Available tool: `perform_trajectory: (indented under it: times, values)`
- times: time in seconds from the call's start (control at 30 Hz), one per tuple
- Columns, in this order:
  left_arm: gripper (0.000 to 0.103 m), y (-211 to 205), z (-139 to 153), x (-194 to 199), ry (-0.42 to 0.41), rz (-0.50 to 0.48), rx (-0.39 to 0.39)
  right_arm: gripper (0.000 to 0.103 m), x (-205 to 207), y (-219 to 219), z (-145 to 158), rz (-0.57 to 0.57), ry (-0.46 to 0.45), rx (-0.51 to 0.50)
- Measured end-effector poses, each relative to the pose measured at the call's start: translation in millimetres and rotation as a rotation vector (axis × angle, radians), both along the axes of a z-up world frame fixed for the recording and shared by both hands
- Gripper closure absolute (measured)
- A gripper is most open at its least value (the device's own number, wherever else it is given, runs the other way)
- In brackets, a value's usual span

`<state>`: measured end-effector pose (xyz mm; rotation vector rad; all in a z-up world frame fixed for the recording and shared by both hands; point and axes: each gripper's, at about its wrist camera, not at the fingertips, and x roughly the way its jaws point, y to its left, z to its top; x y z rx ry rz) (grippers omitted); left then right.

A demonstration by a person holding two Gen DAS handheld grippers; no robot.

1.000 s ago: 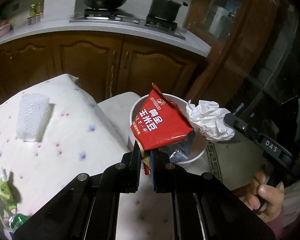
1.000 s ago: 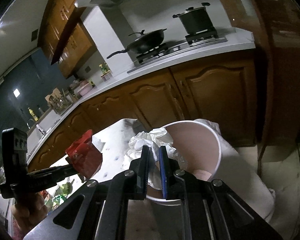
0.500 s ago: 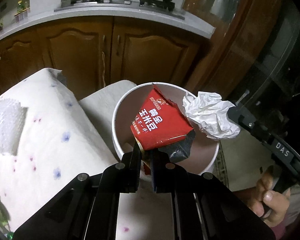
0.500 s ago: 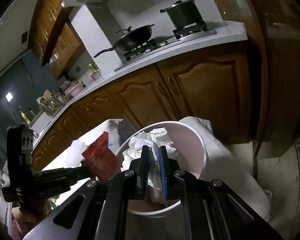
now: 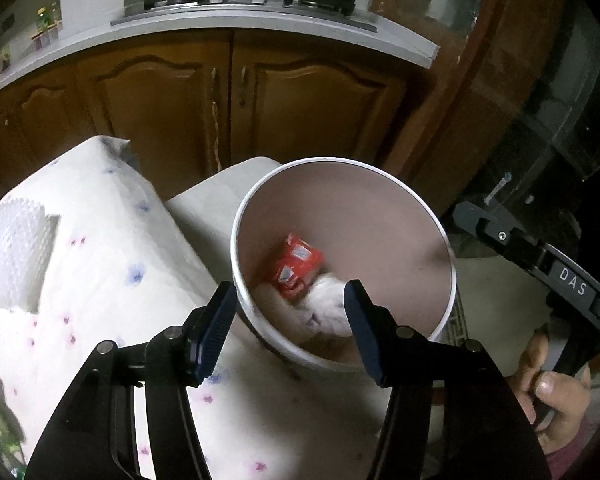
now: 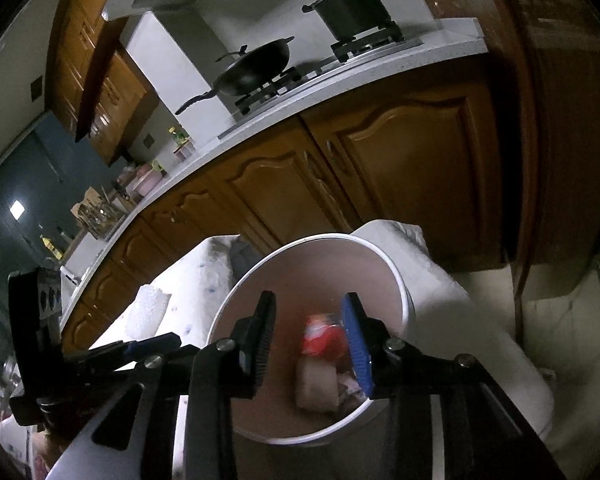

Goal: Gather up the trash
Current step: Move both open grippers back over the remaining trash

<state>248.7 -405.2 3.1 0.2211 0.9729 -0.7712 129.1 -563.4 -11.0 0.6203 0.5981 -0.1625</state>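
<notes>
A white round bin stands beside the cloth-covered table; it also shows in the right wrist view. Inside it lie the red snack wrapper, blurred, and the crumpled white paper. The right wrist view shows the wrapper blurred inside the bin. My left gripper is open and empty just above the bin's near rim. My right gripper is open and empty over the bin mouth; its body shows in the left wrist view.
The table with a flowered white cloth lies left of the bin, with a white bubble-wrap piece on it. Wooden kitchen cabinets and a counter with a wok and a pot stand behind.
Both grippers opened. The red wrapper and the crumpled paper left the jaws and dropped into the bin. Both views tilted down toward the bin.
</notes>
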Motion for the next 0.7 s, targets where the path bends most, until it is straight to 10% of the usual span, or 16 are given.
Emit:
perform_trajectory:
  times: [0.7]
  values:
    - [0.044, 118, 32, -22, 0.004, 0.185, -0.146, 0.027, -14, 48, 22, 0.056, -0.063, 0.011]
